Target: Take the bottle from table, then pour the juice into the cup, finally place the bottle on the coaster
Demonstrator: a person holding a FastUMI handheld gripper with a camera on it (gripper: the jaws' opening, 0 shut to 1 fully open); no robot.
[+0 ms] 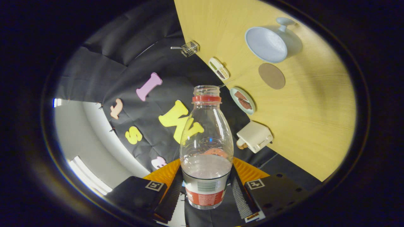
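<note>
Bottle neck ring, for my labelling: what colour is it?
Red, on the bottle neck ring, gripper view.

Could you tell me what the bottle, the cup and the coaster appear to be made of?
The bottle, gripped between the fingers, looks like clear glossy plastic: the wall shows through it. The cup seems matte pale-blue plastic or ceramic, with an even, dull sheen. The coaster is a flat matte brown disc, perhaps cork or leather.

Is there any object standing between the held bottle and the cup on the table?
Nothing visible does. The gripper is shut on the bottle, and the wood between its neck and the cup looks bare; the coaster lies beside the cup.
</note>
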